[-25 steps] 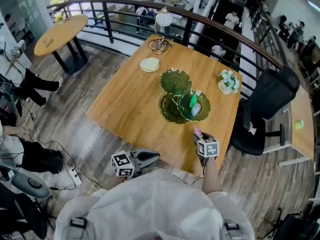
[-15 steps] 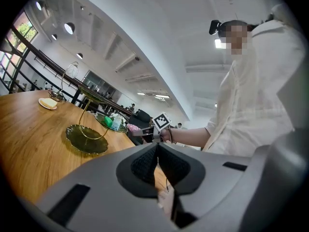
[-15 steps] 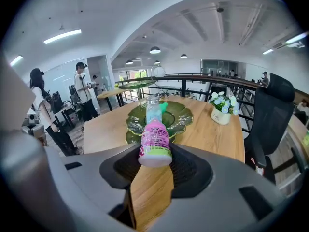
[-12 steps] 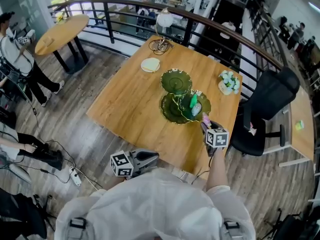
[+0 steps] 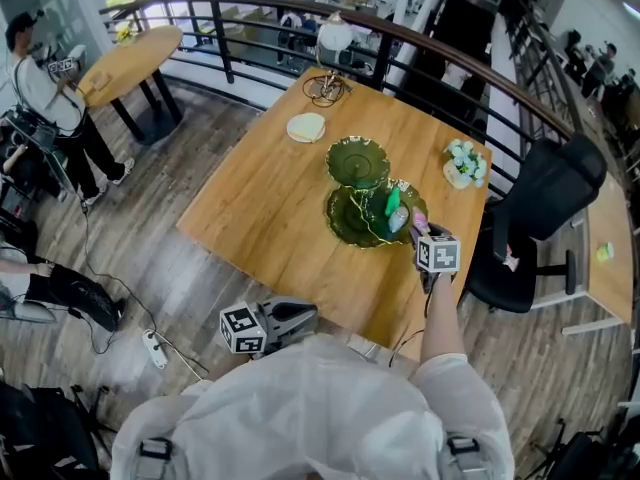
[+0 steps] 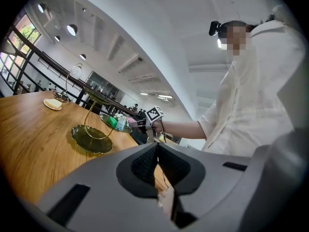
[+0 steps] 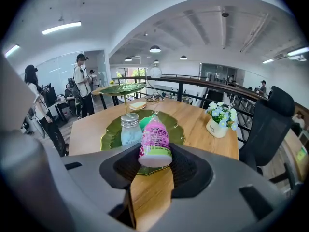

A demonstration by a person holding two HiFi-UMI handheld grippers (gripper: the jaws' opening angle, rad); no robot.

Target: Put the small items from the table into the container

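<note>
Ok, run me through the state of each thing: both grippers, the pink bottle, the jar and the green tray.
green tray: standing on the table.
jar: upright on a tray plate, lid on.
left gripper: jaws together, empty.
right gripper: shut on the pink bottle.
pink bottle: tipped, base toward the camera, above the tray's near rim.

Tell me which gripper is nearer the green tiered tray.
Right. The right gripper, gripping a pink bottle, hovers at the rim of the green tiered tray; the left gripper is back at the table edge, short of it.
</note>
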